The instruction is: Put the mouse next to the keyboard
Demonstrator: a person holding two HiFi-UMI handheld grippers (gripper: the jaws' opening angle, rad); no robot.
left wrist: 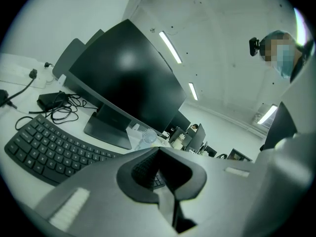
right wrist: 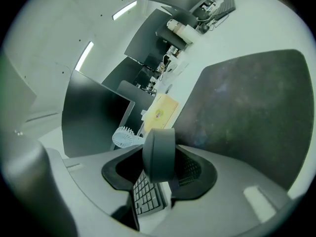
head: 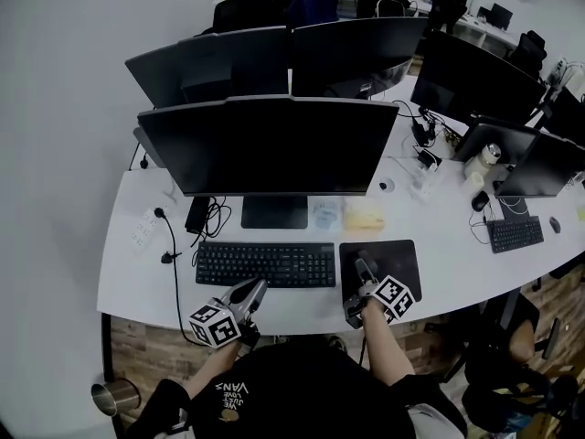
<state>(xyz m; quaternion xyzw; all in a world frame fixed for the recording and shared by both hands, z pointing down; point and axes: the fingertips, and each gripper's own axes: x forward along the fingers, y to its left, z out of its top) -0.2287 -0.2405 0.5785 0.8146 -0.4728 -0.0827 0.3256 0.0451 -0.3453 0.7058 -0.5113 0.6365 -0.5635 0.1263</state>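
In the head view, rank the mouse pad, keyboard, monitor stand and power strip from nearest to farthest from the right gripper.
1. Mouse pad, beneath the right gripper, which holds the mouse.
2. Keyboard, just to its left.
3. Monitor stand, behind the keyboard.
4. Power strip, far off to the left.

My left gripper (head: pixel 257 289) hovers at the near edge of the keyboard (head: pixel 265 263), jaws together and empty. My right gripper (head: pixel 361 268), right of the keyboard, clamps the mouse (right wrist: pixel 159 153) and tilts slightly down.
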